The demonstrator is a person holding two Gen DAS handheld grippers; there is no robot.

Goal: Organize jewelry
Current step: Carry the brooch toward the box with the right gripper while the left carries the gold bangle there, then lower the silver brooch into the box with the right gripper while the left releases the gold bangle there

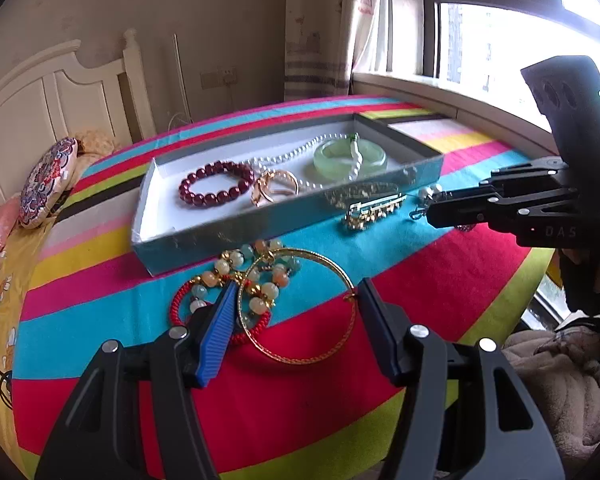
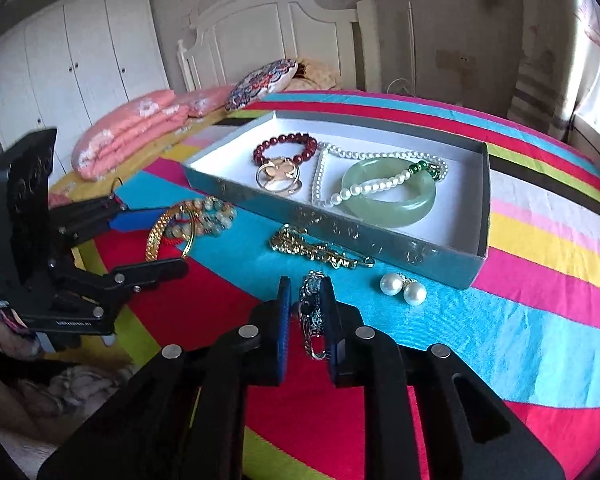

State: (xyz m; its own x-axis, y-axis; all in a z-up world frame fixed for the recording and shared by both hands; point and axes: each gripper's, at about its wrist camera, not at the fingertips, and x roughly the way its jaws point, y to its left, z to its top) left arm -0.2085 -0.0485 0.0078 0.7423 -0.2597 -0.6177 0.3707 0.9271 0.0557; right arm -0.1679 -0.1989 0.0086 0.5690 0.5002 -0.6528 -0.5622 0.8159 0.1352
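Right tool (image 2: 306, 312): nearly closed on dark silver filigree brooch (image 2: 311, 316), light, stiff, snag-prone; grip across body. Left tool (image 1: 296, 320): half open, empty, straddling thin gold bangle (image 1: 300, 308).

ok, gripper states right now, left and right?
Left gripper: open around thin gold bangle, not gripping.
Right gripper: shut on dark silver chain bracelet.

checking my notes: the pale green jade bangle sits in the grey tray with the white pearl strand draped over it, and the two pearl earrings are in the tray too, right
Not quite. The two pearl earrings lie outside the grey tray, on the striped cloth beside its front wall, as the right wrist view shows. The pale green jade bangle does sit in the tray with the white pearl strand draped over it.
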